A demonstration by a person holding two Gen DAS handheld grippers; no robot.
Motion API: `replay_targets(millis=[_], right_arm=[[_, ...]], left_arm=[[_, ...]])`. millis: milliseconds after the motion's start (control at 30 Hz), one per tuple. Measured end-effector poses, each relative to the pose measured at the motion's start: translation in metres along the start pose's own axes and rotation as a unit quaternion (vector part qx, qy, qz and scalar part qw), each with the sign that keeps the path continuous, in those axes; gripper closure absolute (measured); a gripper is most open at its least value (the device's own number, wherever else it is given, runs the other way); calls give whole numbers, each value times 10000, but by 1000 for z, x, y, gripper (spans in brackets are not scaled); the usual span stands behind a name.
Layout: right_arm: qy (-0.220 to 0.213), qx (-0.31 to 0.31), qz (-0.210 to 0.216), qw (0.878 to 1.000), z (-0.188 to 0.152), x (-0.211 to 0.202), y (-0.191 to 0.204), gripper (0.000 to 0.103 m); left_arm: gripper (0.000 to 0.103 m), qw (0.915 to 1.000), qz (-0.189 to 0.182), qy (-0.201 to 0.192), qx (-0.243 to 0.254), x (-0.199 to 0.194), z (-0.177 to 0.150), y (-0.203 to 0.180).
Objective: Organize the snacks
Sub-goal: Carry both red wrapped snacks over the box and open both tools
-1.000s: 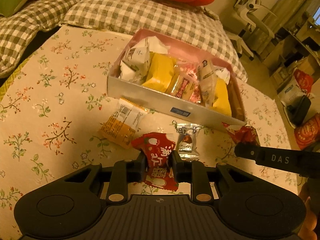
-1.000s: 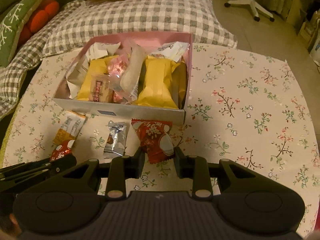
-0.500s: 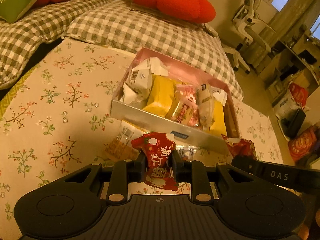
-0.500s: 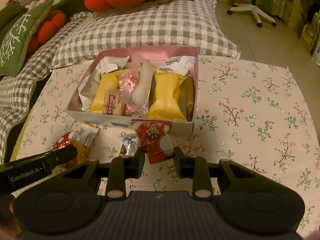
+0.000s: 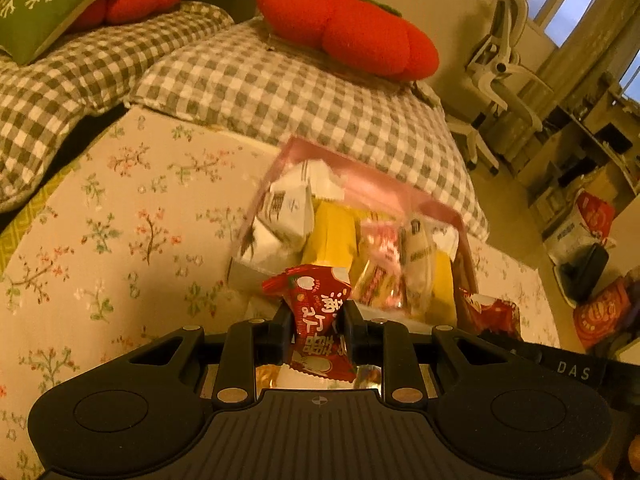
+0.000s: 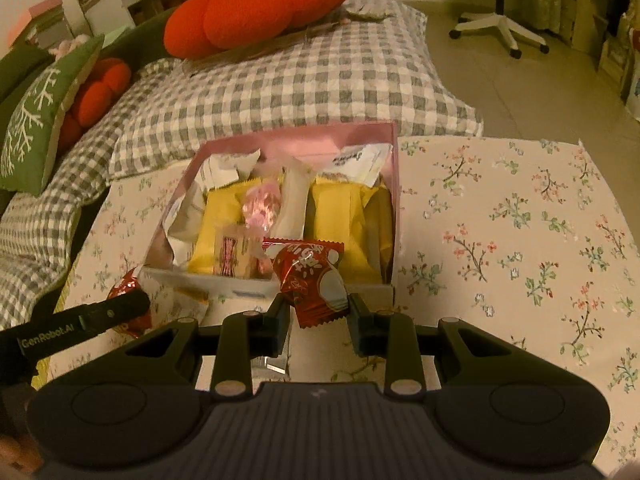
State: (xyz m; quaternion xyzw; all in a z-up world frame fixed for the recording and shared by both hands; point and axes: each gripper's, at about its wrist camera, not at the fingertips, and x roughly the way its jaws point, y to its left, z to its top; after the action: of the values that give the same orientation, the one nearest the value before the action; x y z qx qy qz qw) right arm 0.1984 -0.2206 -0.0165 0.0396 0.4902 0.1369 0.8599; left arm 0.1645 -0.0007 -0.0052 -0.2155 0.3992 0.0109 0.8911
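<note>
My left tool [image 5: 316, 330] is clamped on a red snack packet [image 5: 316, 320], held up just short of the pink box [image 5: 400, 190] – the box sits on the floral tabletop [image 5: 120, 220], already packed with yellow and white packets. My right tool [image 6: 318, 312] grips a second red packet [image 6: 312, 276] at the box's near wall.

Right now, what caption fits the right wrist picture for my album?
Right claw holds a red snack packet near the pink box full of snacks.
</note>
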Motion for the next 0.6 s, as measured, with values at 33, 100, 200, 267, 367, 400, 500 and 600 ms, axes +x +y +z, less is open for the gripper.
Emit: replay_targets(millis=[33,100,200,267,367,400,500,600], right_arm=[[-41,34,31,10000,1,0,-1,75],[-128,83,109,9998,4,-1,-1,75],[-232,147,179,9995,9,-1,-1,75],[-290,202,220,9991,12,0,-1,75],[-321,261,239,9989,16,5,-5,75],[-328,279,232,9988,17,7,-6,75],[-322,369,278,9984,20,15,-10,75],[-295,516,375,9975,24,24,-13,75]], left_arm=[[80,10000,-33,-21,-30,0,3,1],[80,9999,-110,-68,-91,2,9,4],[80,9995,-211,-174,-152,4,20,9],[80,9992,-270,-247,-180,6,28,13],[80,9987,-351,-338,-169,8,35,17],[80,9985,-358,-381,-132,9,37,18],[80,9982,-419,-435,1,17,44,14],[80,9976,-548,-395,153,30,47,7]])
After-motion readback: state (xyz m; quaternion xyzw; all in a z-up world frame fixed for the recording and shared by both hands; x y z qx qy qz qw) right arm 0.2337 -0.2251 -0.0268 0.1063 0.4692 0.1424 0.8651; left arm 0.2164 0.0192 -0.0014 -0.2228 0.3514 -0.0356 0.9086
